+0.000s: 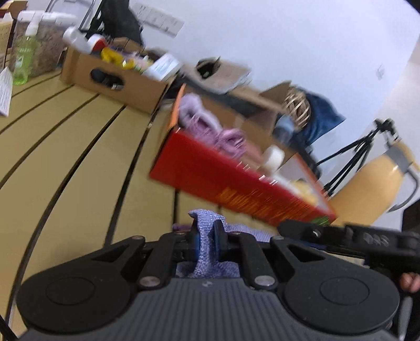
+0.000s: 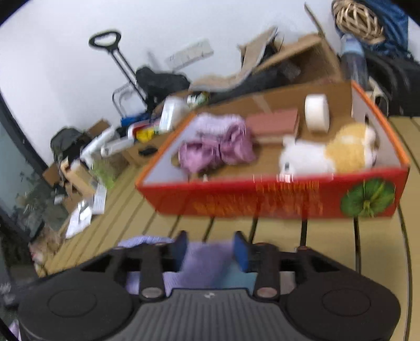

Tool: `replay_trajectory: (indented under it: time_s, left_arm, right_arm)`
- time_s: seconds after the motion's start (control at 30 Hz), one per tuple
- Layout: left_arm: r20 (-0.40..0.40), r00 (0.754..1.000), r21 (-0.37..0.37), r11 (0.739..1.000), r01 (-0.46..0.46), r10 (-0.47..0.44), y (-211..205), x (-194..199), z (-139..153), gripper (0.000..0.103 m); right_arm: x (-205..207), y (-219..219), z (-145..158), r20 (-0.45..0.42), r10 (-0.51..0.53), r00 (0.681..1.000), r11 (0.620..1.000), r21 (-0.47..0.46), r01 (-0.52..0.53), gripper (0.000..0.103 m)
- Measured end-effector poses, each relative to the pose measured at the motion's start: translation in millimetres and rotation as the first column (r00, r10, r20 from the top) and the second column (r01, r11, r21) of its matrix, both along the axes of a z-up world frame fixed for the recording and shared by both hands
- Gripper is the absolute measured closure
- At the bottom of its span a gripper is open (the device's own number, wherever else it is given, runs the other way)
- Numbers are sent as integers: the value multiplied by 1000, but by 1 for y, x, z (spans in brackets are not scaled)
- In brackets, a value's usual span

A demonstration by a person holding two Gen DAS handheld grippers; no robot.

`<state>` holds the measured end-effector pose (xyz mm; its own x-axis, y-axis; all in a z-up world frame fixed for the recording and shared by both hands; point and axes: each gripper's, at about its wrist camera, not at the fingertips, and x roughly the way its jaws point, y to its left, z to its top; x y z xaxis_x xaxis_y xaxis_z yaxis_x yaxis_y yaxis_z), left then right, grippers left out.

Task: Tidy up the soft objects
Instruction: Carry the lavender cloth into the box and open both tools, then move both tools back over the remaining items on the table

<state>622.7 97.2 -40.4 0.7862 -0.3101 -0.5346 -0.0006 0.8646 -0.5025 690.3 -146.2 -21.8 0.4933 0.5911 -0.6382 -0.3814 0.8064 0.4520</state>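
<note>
Left wrist view, left to right:
- Green spray bottle (image 1: 23, 56), upper left, standing on the slatted wooden table (image 1: 78, 147).
- Brown cardboard box (image 1: 115, 81), upper centre-left, filled with mixed items; hand-hole in its side.
- Left gripper (image 1: 207, 236), bottom centre: jaws pinched tight on a raised fold of the lavender knit cloth (image 1: 206, 236); the rest of the cloth lies on the table beneath the tool.
- Red box (image 1: 236, 183), centre, tilted in frame, just beyond the cloth; purple fabric (image 1: 210, 126) visible inside.
- Right gripper's black body (image 1: 349, 236), lower right, alongside.
- Black tripod (image 1: 359, 149), right.

Right wrist view, left to right:
- Clutter of papers and cartons (image 2: 78, 183), left edge.
- Luggage trolley (image 2: 118, 68), upper left, against the white wall.
- Right gripper (image 2: 210, 251), bottom centre: jaws spread apart, blue pads either side of the lavender knit cloth (image 2: 204, 262), which lies flat between them; contact cannot be told through the blur.
- Red box (image 2: 262, 199), centre, holding purple fabric (image 2: 218, 147), a pink block (image 2: 273, 122), a white tape roll (image 2: 316, 112) and a white-and-tan plush toy (image 2: 330, 152).
- Wicker ball (image 2: 357, 18), upper right.
</note>
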Motion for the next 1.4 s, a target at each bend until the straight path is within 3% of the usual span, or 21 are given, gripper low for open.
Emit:
replay_trajectory:
  time_s: [0.1,0.17,0.2,0.23,0.27,0.33,0.57,0.77,0.83,1.07,1.13,1.27,1.4]
  left_arm:
    - [-4,1000,-4,1000,5,-5,2,2,-3,93]
    - [-1,1000,6,1000,6,-6,0,1,-4,93]
    - [-1,1000,10,1000,7,-7,0,1,-5,93]
    - [1,1000,12,1000,6,-6,0,1,-5,93]
    - [4,1000,9,1000,8,-8,-1,0,-5,93]
    - [11,1000,6,1000,7,-8,-2,-1,-4,93]
    - [71,997,-26,1000,10,-8,1,-7,5,93]
    - [201,980,-57,998,9,3,2,-21,36,93]
    - [212,977,-61,998,23,-9,3,-19,51,93]
    - [226,970,10,996,85,-85,-1,64,111,93]
    - [215,973,18,996,88,-90,-3,92,115,93]
    - [135,984,108,989,98,-112,-14,139,90,92]
    - [32,994,248,965,89,-100,-25,145,51,86]
  right_arm:
    - [-6,4,-14,-21,13,1000,999,-32,-14,52]
    - [-5,1,-16,-33,0,999,1000,5,0,51]
    - [-4,0,-16,-37,-1,999,1000,25,1,58]
    - [-3,0,-16,-41,10,999,999,45,-8,77]
    - [-3,-1,-17,-45,25,999,998,65,-22,89]
    - [-3,1,-19,-50,38,998,995,91,-34,96]
    - [-14,4,-6,48,-7,999,995,103,2,99]
    - [-23,0,31,155,-15,988,992,130,-5,99]
    - [-17,0,45,162,-21,987,992,129,0,99]
    - [32,4,101,250,-76,965,994,93,54,99]
    - [54,6,108,259,-100,961,994,77,83,99]
    - [94,15,85,229,-150,962,988,12,151,99]
    - [113,30,27,62,-99,993,989,-102,104,89]
